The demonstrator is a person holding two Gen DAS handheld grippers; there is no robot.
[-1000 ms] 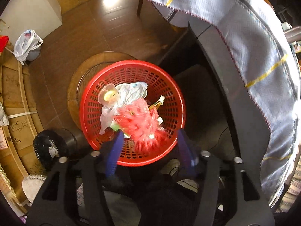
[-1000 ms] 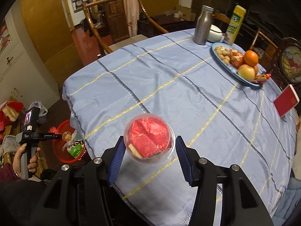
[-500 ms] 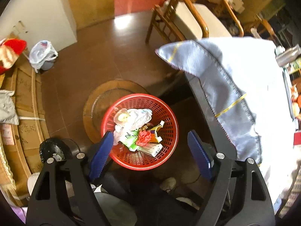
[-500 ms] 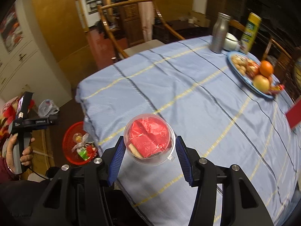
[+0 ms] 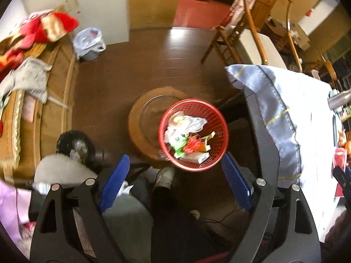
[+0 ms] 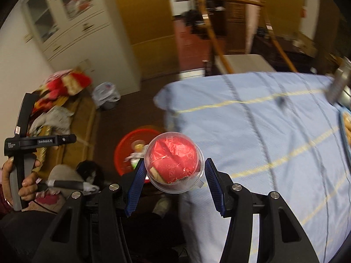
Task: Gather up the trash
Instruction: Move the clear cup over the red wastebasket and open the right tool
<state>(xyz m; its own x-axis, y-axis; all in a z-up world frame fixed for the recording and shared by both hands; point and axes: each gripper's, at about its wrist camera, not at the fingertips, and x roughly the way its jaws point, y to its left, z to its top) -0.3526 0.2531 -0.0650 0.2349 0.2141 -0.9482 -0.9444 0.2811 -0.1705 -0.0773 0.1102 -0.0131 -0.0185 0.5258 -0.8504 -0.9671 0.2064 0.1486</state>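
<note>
A red mesh basket (image 5: 217, 118) stands on the brown floor beside the table and holds white plastic, a red net and small cartons. High above it, my left gripper (image 5: 175, 171) has its blue jaws still opening, with nothing between them. My right gripper (image 6: 174, 173) is shut on a clear plastic cup (image 6: 173, 164) stuffed with red wrappers, held past the table's corner. The red basket (image 6: 125, 146) lies below and behind the cup in the right wrist view. A hand holds the left gripper's handle (image 6: 22, 144) at that view's left.
The table under a blue cloth with yellow stripes (image 6: 274, 131) fills the right. A wooden chair (image 5: 241, 28) stands behind it. A round wooden board (image 5: 142, 120) lies under the basket. A bin with a white bag (image 5: 87, 43), clothes on a bench (image 5: 33, 50) and a shoe (image 5: 164, 176) are nearby.
The left gripper let the red net fall into the basket, opened wide and rose away. The right gripper carried the cup from over the table toward its corner, nearer the basket.
</note>
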